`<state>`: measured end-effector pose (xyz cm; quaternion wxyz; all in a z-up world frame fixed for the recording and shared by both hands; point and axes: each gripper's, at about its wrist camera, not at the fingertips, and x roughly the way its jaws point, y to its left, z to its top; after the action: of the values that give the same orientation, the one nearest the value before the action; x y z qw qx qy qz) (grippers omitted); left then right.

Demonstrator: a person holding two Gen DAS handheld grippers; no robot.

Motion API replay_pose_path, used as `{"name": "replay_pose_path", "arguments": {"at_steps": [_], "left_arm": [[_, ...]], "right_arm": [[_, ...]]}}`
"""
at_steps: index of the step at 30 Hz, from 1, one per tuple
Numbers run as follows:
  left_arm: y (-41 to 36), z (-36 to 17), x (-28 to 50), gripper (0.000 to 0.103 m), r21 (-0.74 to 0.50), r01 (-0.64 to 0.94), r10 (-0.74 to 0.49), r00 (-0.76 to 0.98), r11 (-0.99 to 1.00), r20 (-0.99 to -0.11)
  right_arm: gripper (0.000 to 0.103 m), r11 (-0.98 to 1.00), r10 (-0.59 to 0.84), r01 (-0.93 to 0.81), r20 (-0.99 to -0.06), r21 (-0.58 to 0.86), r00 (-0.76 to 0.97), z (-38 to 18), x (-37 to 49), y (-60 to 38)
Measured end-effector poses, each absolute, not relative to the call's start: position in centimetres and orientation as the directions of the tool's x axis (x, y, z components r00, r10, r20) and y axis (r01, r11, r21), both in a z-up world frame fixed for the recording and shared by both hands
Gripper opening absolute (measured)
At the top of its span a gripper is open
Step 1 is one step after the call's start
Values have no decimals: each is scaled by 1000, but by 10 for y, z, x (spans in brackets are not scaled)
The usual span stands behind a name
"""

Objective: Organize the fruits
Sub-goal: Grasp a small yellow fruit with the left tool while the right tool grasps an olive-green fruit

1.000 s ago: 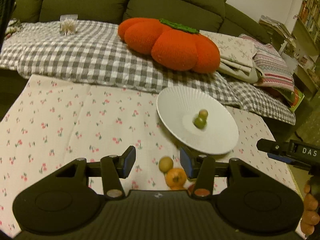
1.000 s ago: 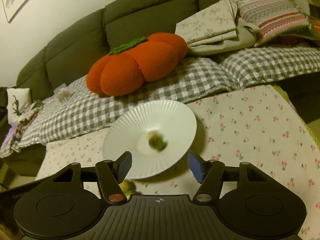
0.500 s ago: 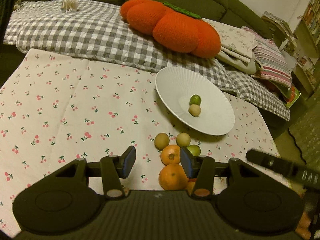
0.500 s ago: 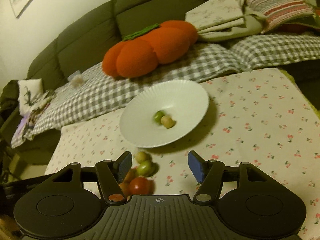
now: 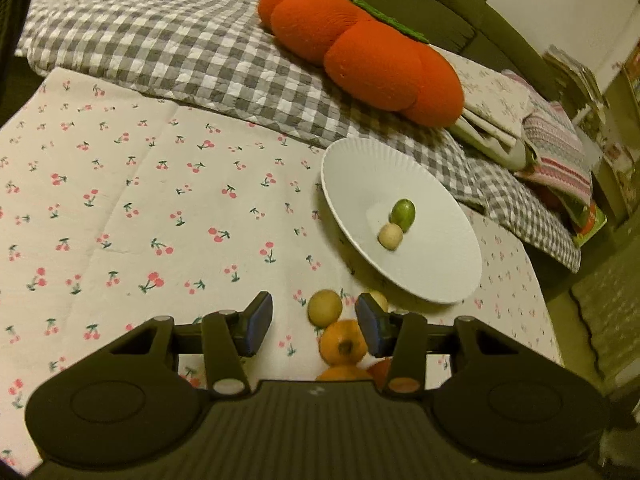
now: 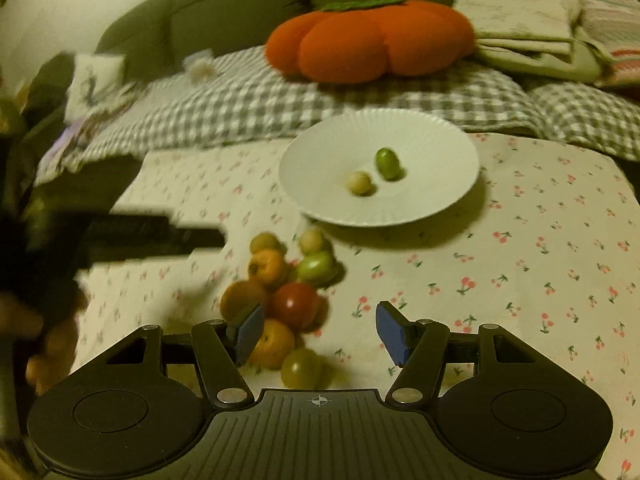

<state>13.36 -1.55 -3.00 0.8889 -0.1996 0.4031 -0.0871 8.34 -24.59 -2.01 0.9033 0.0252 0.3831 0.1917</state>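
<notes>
Fruit pile [image 6: 286, 300] is seen on the cherry-print cloth [image 6: 540, 264], at 7 o'clock of the plate [image 6: 432, 140], near it but apart. In the right wrist view the pile is made up of small yellow-green fruits, oranges [image 6: 267, 267], a green fruit [image 6: 316, 268], a red tomato [image 6: 295, 306] and a greenish tomato [image 6: 302, 368]; edges are blurred, so an exact count cannot be given.

Two fruits are already held in the plate: a green one [image 6: 387, 164] and a pale round one [image 6: 360, 183], side by side near its centre. In the left wrist view they appear touching; in the right wrist view a small gap is seen.

Right gripper [image 6: 318, 332] is spread wide, nothing pinched. It is held above the cloth at the pile's near edge, the left blue pad [image 6: 249, 330] overlapping an orange in view; contact cannot be judged.

Left gripper [image 5: 314, 326] is likewise spread, nothing between the pads. A yellow-green fruit [image 5: 325, 308] and an orange [image 5: 343, 343] are framed between its fingers, with the plate [image 5: 352, 172] at 1 o'clock.

Beyond the cloth, a grey checked blanket [image 5: 180, 48] is laid on a green sofa [image 6: 240, 4], with an orange pumpkin cushion [image 6: 372, 38] on it at 12 o'clock of the plate. Folded linens [image 6: 532, 36] are stacked at 2 o'clock.
</notes>
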Motion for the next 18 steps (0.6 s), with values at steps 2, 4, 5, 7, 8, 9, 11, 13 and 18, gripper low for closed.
{"name": "replay_pose_path", "arguments": {"at_steps": [2,4,5,7,8,9,11,13,18], "left_arm": [[-18,-34,139,39,-430,-8,-319,659,903,-681],[-21,-38,143,38,-440,-8,-327,658,898,-679],[-23,-40,145,37,-439,-6,-328,656,899,-680],[-28,-44,148,36,-430,6,-329,654,903,-681],[-31,-45,149,35,-424,13,-329,651,906,-684],[-33,-47,151,35,-417,17,-328,647,909,-688],[-36,-50,153,35,-409,20,-325,643,912,-693],[-37,-52,155,35,-405,16,-320,641,914,-698],[-36,-57,157,30,-405,13,-320,638,914,-701]], "right_arm": [[62,918,370,-358,-693,171,618,-23,82,-243],[60,906,381,-390,-711,163,590,-26,81,-241],[59,900,387,-406,-718,157,578,-28,80,-239],[58,890,383,-437,-730,128,566,-31,78,-236],[57,885,380,-452,-734,112,563,-32,77,-234],[55,879,380,-467,-740,100,556,-34,76,-232],[52,867,382,-491,-750,88,540,-37,75,-229],[50,857,375,-510,-762,68,528,-42,74,-226],[44,843,350,-537,-785,26,512,-53,73,-217]]}}
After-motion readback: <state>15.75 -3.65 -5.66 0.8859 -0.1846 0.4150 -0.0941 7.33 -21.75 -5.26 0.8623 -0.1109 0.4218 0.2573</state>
